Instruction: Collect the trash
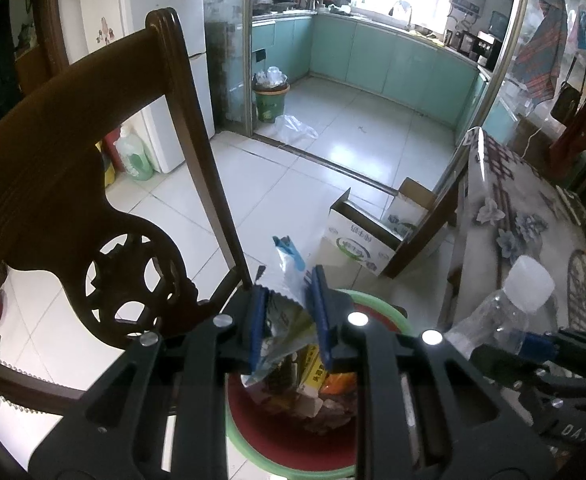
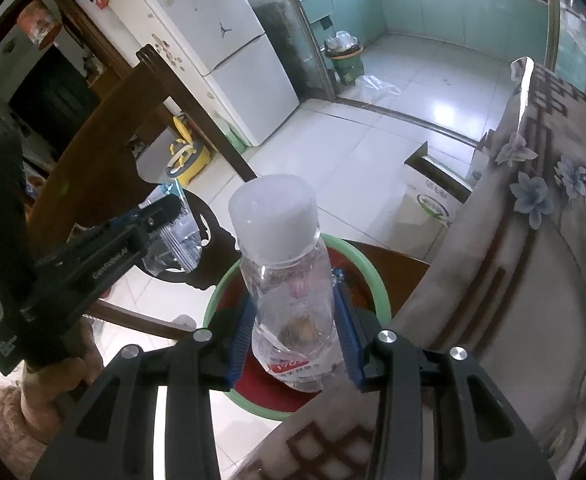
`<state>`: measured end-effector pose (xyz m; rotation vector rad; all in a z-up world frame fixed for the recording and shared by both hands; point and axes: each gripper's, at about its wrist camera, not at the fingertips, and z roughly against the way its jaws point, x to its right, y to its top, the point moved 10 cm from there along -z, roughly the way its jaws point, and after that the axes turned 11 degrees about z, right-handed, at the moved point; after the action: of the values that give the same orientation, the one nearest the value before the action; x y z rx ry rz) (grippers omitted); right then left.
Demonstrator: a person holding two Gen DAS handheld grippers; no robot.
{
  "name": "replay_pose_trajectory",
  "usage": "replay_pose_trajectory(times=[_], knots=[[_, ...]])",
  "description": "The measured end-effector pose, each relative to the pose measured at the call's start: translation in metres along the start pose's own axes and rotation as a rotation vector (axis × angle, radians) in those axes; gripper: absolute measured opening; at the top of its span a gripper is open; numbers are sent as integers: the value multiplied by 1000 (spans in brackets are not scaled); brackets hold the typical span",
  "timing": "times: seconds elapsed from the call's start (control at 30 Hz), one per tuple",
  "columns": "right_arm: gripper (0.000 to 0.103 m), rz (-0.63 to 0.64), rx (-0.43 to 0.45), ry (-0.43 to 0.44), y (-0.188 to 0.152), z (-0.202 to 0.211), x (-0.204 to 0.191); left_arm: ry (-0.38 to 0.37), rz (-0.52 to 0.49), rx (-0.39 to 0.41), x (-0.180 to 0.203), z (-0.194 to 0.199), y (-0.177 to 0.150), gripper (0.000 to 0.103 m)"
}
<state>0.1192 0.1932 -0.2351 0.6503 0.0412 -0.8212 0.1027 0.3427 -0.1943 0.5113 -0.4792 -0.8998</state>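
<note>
**Both grippers hold trash above the green-rimmed bin**

Both grippers point steeply down, side by side, over a round trash bin (image 1: 253, 446) with a pale green rim and a red inside, standing on the white tiled floor between a carved dark wooden chair (image 1: 73, 184) and a counter (image 2: 533, 280) covered in glossy, flower-printed cloth.

The left gripper (image 1: 289, 312) has black angular arms with silver bolts and blue ribbed pads. Its jaws stand narrow, pinched on a crinkled foil snack wrapper (image 1: 287, 276), silvery with a blue tip, which sticks up past the fingertips. The wrapper hangs directly over the bin, where more wrappers and scraps already lie.

The right gripper (image 2: 293, 320) is of the same build. Its jaws are clamped on the body of a clear plastic bottle (image 2: 289, 296), crumpled and dented, with a wide white cap pointing away from the camera and a red-and-white label near its lower end. The bottle sits above the bin's rim, beside the counter's edge.

An open cardboard box (image 1: 357, 240) stands on the floor beyond the bin.
</note>
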Motion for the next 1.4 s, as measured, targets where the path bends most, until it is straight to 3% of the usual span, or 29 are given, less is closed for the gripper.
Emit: replay_pose_trajectory(times=[0.13, 0.2, 0.23, 0.27, 0.3, 0.33, 0.6, 0.83, 0.97, 1.07, 1.2, 1.4], knots=[[38, 0, 19, 14, 6, 2, -2, 5, 4, -7, -1, -1, -1, 21], [40, -5, 26, 19, 8, 2, -3, 16, 5, 2, -1, 1, 1, 27], [42, -9, 32, 19, 9, 2, -3, 20, 6, 5, -2, 2, 1, 41], [54, -13, 35, 19, 10, 3, -3, 27, 8, 15, -2, 4, 2, 57], [64, -18, 43, 15, 10, 4, -5, 33, 9, 28, -3, 7, 3, 64], [65, -19, 62, 10, 12, 9, -4, 33, 10, 39, -3, 10, 3, 69], [70, -22, 113, -34, 9, 47, 4, 18, 9, 100, 6, 49, 12, 90], [84, -12, 215, -122, -1, 107, 19, -23, -11, 180, 36, 101, 13, 97], [88, 14, 313, -174, -10, 152, 26, -40, -23, 218, 57, 130, 5, 98], [97, 58, 405, -240, -19, 190, 32, -50, -41, 241, 79, 151, -5, 98], [96, 91, 514, -319, -39, 242, 45, -63, -51, 276, 114, 178, -22, 98], [96, 14, 586, -297, -77, 297, 81, -138, -61, 291, 177, 214, -58, 98]])
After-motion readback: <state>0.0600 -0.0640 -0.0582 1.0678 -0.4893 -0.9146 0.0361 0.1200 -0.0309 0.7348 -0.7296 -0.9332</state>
